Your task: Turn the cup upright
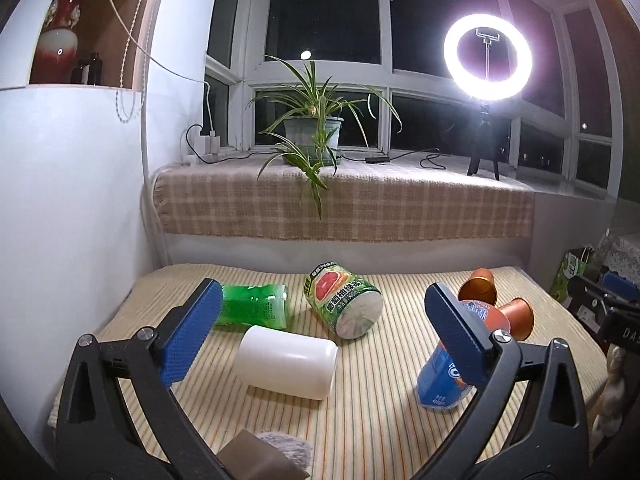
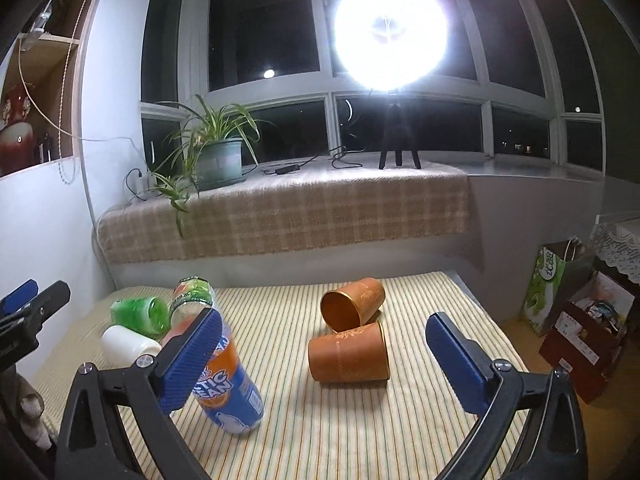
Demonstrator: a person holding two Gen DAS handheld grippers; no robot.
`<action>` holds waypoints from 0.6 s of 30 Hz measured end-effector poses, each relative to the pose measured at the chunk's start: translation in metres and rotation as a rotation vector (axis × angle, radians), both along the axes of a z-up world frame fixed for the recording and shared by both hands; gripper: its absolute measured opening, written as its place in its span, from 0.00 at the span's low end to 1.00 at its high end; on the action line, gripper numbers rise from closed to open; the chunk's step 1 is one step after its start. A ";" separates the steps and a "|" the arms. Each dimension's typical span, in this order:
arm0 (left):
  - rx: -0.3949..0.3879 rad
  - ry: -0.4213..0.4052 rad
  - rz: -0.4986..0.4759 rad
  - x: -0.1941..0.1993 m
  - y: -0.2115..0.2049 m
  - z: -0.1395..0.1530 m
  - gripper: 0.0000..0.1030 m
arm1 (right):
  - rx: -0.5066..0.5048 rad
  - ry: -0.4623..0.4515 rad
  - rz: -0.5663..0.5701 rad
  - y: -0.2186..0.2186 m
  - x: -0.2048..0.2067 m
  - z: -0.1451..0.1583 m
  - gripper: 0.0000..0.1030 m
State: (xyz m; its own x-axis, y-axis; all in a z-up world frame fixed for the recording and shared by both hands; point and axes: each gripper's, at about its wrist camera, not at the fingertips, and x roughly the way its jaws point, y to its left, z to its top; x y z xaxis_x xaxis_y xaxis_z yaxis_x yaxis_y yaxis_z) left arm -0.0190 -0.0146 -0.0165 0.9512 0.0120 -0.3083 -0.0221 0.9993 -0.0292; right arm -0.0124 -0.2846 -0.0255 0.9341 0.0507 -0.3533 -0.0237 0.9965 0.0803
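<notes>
So both grippers are hanging over the striped tablecloth [image 2: 340, 432] with nothing in them. The left gripper [image 1: 324, 340] has its fingers spread wide, and the white cup [image 1: 286, 363] lies on its side right between the blue pads, a bit closer to the left pad. Beyond the left finger there's a green cup [image 1: 252, 306] also tipped over, and ahead, between the fingers, a grapefruit tea bottle [image 1: 344, 304] lying down. The blue bottle [image 1: 444, 376] sits tucked against the right finger.

The right gripper [image 2: 324, 356] is also wide open. Two orange cups [image 2: 350, 354] lie on their sides between its fingers, one touching the other, the far one with its mouth facing the camera. Same blue bottle [image 2: 232, 388] leans behind the left pad here. Ring light [image 1: 488, 58] and a potted plant [image 1: 314, 136] on the windowsill further back.
</notes>
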 end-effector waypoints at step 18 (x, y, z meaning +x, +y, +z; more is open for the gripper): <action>-0.008 0.005 0.005 -0.002 0.003 -0.001 1.00 | -0.003 0.016 0.019 0.005 0.000 -0.001 1.00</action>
